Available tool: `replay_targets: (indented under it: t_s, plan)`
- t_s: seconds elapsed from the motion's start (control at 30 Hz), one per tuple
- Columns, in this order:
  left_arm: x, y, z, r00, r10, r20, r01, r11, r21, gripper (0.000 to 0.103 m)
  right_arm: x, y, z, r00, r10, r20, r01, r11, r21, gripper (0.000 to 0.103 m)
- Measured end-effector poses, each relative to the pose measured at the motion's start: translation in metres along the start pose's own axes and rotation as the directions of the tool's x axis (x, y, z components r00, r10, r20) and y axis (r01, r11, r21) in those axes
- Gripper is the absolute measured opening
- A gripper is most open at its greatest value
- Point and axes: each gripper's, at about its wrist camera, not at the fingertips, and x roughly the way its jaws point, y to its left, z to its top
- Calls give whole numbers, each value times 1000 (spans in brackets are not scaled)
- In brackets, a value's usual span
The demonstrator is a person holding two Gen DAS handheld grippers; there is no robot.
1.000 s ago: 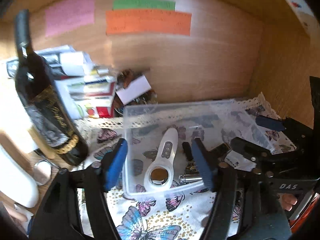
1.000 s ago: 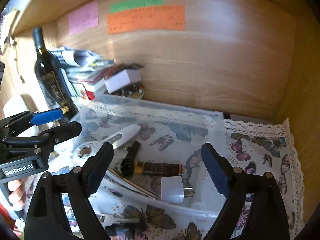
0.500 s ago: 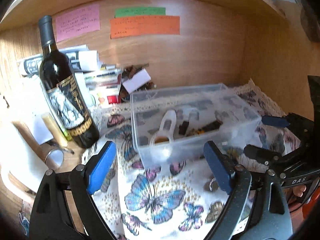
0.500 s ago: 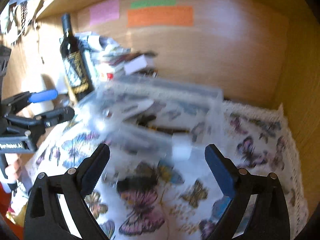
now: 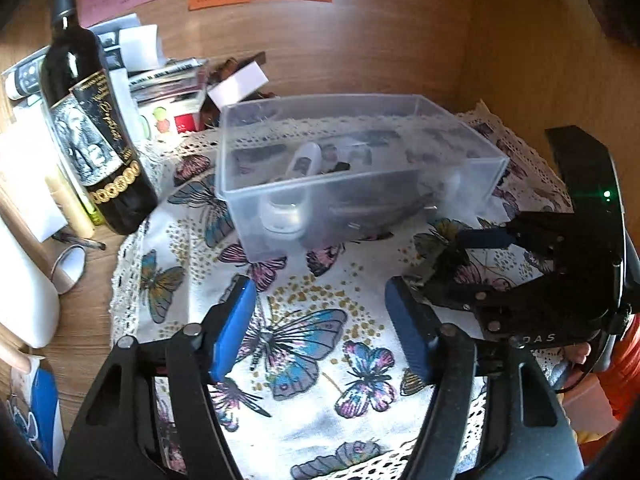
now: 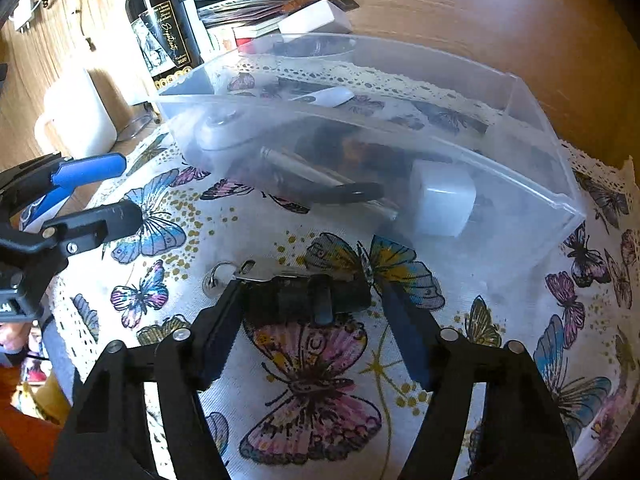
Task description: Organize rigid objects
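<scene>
A clear plastic box point(image 5: 360, 184) point(image 6: 520, 216) stands on the butterfly cloth and holds a white thermometer point(image 5: 298, 176) point(image 6: 224, 132), a white plug adapter point(image 6: 440, 196), pens and dark items. A black key fob with a key ring point(image 6: 304, 292) lies on the cloth in front of the box. My right gripper point(image 6: 312, 308) is open with its jaws on either side of the fob; I cannot tell if they touch it. It also shows in the left wrist view point(image 5: 472, 256). My left gripper point(image 5: 320, 328) is open and empty over the cloth, short of the box; it shows in the right wrist view point(image 6: 96, 188).
A dark wine bottle point(image 5: 88, 120) point(image 6: 160, 28) stands left of the box. Stacked books and papers point(image 5: 168, 84) lie behind it against the wooden back wall. A white jug point(image 6: 76, 116) stands at the left. A wooden side wall point(image 5: 540, 60) closes the right.
Both grippers have pulled back from above the box and come down low over the cloth. The right gripper now has the key fob between its jaws.
</scene>
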Motion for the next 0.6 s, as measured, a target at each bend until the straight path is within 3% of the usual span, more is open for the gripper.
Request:
replay_targets:
  t_s: [0.03, 0.2, 0.6]
  plan:
    - [2, -2, 0, 1000, -6, -7, 6, 1000, 1, 62, -2, 1, -1, 1000, 3, 2, -3, 1000, -7, 58]
    - [13, -12, 3, 999, -38, -39, 38, 999, 12, 62, -11, -1, -11, 1000, -12, 15, 12, 1000, -4, 57]
    - [48, -52, 10, 987, -79, -140, 92, 992, 91, 62, -57, -44, -27, 990, -61, 128, 44, 990, 137, 57]
